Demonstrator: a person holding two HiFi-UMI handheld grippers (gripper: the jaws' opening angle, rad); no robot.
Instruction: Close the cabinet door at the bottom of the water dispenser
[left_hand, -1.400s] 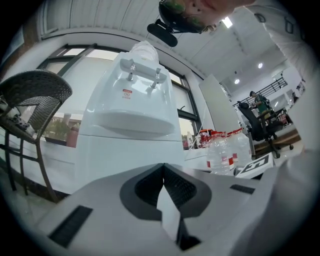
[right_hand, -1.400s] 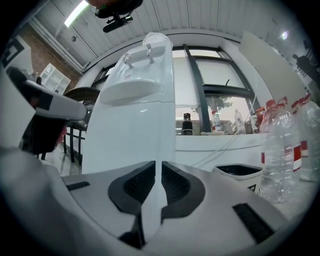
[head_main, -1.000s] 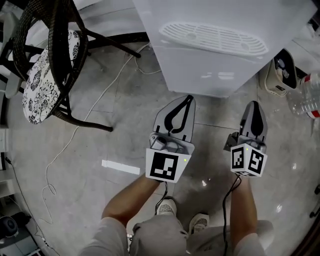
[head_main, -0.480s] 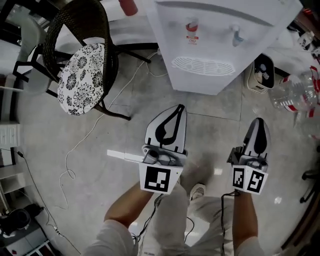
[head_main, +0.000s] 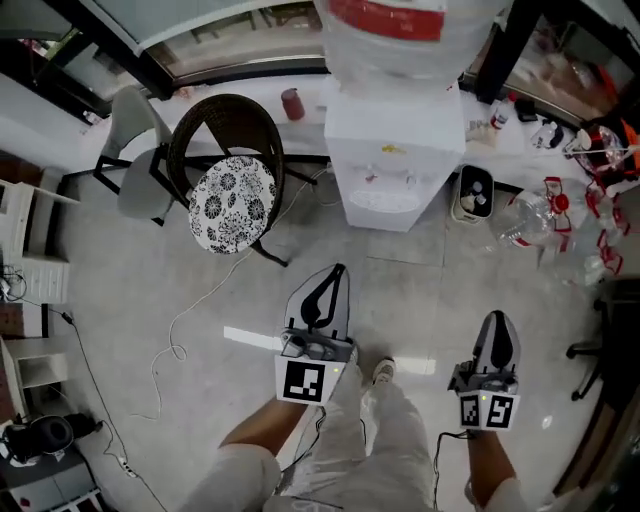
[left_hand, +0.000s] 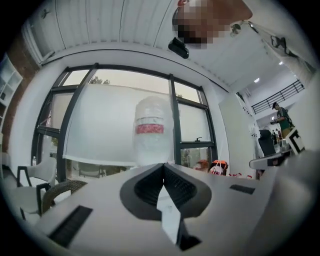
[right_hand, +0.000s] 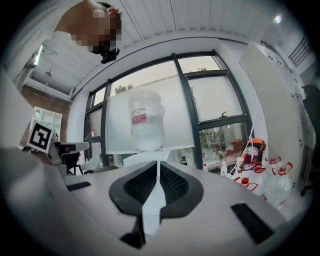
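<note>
The left hand-held gripper is held level above the floor. Its jaws are pressed together and nothing is gripped between them. The right hand-held gripper is carried beside it, well apart, pointing the same way. Its jaws are likewise brought together on nothing, with only a hairline seam seen between the pads. Both are aimed at the water dispenser, which stands well ahead of them and is touched by neither.

At the left of the head view, a wicker chair with a black-and-white patterned cushion is set just beside the dispenser. A white cable is trailed across the floor from under it.

The dispenser is placed against the window wall, near the top middle of the head view. It stands upright, with its long axis vertical, and its front with the taps is turned toward the person. A large water bottle with a red label is seated on top of it. The cabinet door at its foot cannot be made out from this steep angle.

Just to its right, a small white appliance is seen on the floor. Farther right, clear empty bottles are lying there.
</note>
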